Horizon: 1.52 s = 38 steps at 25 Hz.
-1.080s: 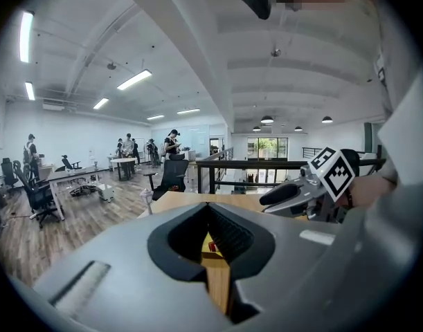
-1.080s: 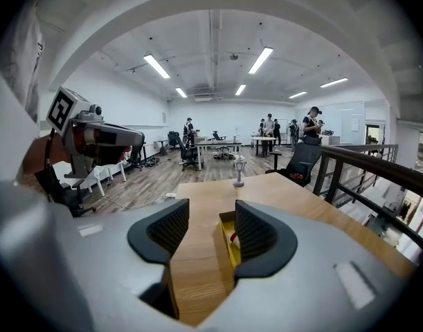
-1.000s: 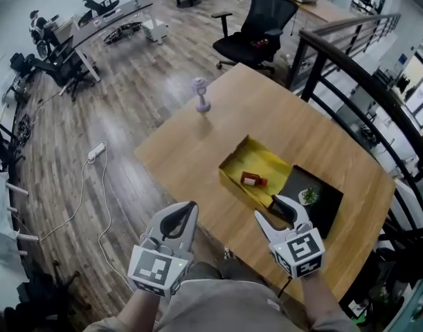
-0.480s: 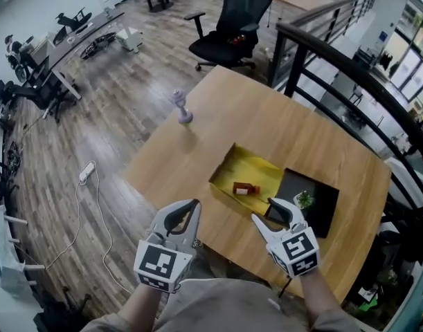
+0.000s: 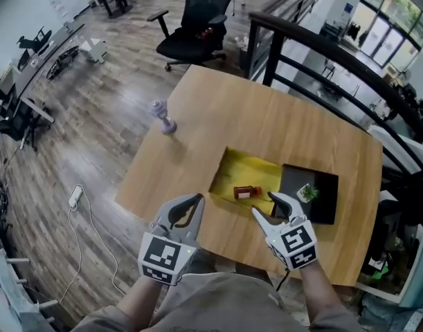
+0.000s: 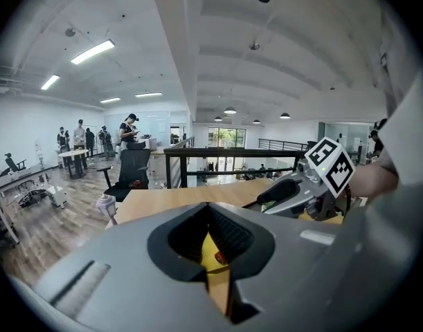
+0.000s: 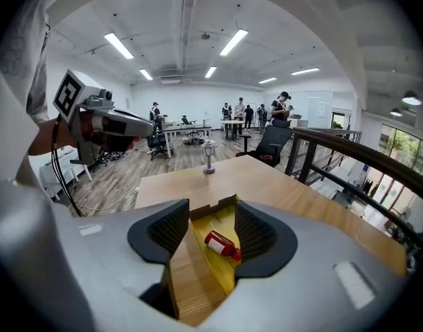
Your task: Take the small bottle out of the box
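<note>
Left tool (image 5: pixel 190 205) hangs at the near edge of the bench (image 5: pixel 266 123), tips pressed together with only a thin slit behind them and nothing caught inside, and its own view (image 6: pixel 210 216) shows just a sliver of yellow through that slit. Right tool (image 5: pixel 265 206) sits beside it, jaws spread wide and empty, poised over the near edge just short of the box (image 5: pixel 256 171). Look down its own view (image 7: pixel 211 216) and there is the small bottle (image 7: pixel 221 245) framed between the open jaws but clear of both pads. It is red-brown with a pale label, lying on its side on the yellow floor of the box (image 7: pixel 225 216), and the head view puts the small bottle (image 5: pixel 247 192) toward the box's near side, just ahead of the right tool. Touching the box on the right is a black tray (image 5: pixel 325 209) carrying something green and white, maybe a tiny plant, too small to call. Farther along the bench, near its left edge, a lavender figure (image 5: pixel 163 116) stands upright. Beyond the bench there is a black office chair (image 5: pixel 197 19) on the wood floor and a dark railing (image 5: pixel 322 54) running off to the right.
</note>
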Available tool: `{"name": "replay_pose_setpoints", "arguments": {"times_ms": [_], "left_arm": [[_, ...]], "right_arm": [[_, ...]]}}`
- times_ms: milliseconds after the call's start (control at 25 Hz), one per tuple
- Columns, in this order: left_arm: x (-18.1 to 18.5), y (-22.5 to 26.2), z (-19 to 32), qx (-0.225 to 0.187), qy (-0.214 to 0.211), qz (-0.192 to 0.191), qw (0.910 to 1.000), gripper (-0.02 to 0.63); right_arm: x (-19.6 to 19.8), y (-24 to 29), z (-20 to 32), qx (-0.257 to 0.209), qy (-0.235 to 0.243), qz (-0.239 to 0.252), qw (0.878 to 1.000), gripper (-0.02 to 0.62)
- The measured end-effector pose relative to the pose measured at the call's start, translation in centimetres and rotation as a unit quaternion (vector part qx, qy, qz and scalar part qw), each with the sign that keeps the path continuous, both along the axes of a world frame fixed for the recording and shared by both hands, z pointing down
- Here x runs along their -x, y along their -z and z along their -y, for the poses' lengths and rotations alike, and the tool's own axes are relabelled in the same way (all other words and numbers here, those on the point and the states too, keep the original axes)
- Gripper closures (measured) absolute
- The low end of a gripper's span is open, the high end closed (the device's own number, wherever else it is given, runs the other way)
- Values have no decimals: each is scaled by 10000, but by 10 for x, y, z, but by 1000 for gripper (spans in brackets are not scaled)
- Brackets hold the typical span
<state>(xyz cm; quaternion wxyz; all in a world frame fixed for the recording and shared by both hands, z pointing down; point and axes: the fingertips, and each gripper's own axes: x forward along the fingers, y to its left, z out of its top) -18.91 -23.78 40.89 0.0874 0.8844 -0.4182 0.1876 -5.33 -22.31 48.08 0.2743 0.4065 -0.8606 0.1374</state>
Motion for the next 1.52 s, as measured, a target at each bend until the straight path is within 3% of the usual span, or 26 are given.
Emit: {"name": "replay_pose_setpoints", "arguments": {"times_ms": [400, 680, 960, 1120, 1520], "left_arm": [[0, -11, 35, 179, -998, -31, 9948, 604], [-13, -17, 50, 268, -1318, -22, 9909, 604], [-15, -31, 55, 380, -1301, 10, 9908, 606], [-16, -43, 56, 512, -1276, 75, 9905, 605], [-12, -74, 58, 820, -1196, 176, 9893, 604]], "right_arm": [[8, -11, 11, 243, -772, -348, 9961, 405], [4, -23, 18, 447, -902, -475, 9938, 405], [5, -61, 30, 570, -382, -1038, 9922, 405], [12, -85, 37, 881, 72, -1062, 9904, 405], [3, -165, 40, 1649, 894, -1889, 9639, 405]]}}
